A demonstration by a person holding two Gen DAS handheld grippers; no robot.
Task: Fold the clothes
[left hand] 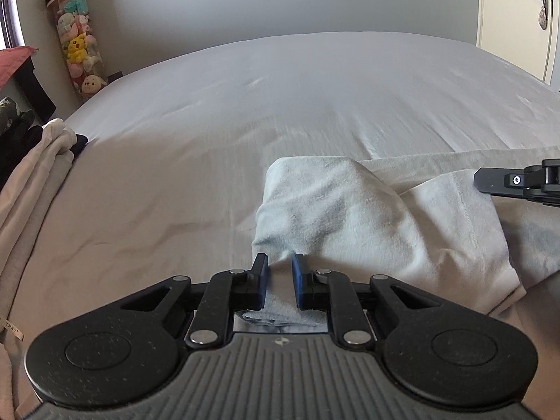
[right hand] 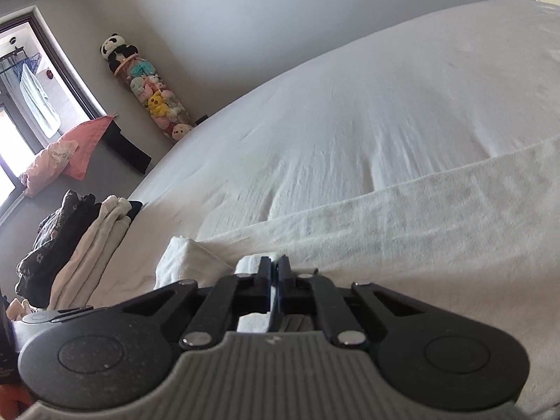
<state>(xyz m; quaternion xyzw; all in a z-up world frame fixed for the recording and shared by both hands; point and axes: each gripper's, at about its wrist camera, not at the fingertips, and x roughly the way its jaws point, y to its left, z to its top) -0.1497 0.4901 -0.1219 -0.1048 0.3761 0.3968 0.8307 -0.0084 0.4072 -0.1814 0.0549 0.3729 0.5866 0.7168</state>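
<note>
1. We see the left gripper [left hand: 280,266] with its blue pads [left hand: 263,280] pressed on a bunched fold of the pale garment [left hand: 350,217], so it is grasping cloth, not hanging loose. The bunch runs between the pads and back toward the camera.

2. The right gripper [right hand: 274,269] is clenched almost flat, with a thin white edge of the same garment [right hand: 402,217] pinched between its black fingers [right hand: 264,273] (only a sliver shows, so we judge the hold to be shallow).

3. In the left view the right gripper [left hand: 518,182] shows at the far right edge, over the garment and well apart from the left one.

4. The garment lies along the near side of the bed [left hand: 297,105], partly doubled over, with one rounded fold standing up just beyond the left pads.

5. Further out, at the bed's left edge, a stack of clothes [right hand: 87,245] rests in beige and dark layers, and a tall tube of plush toys [right hand: 154,101] stands in the corner by the wall.

6. What could go wrong, in our judgement:
   - The right pinch may slip if the cloth is pulled taut, because so little fabric sits between the fingers.
   - The left grip holds a thick bunch, likely several layers, so lifting it could drag the lower layers and undo the fold.
   - Uneven lifting by the two hands would skew the fold line and leave creases.
   - A wide sweep to the left could knock the stack of clothes.
</note>
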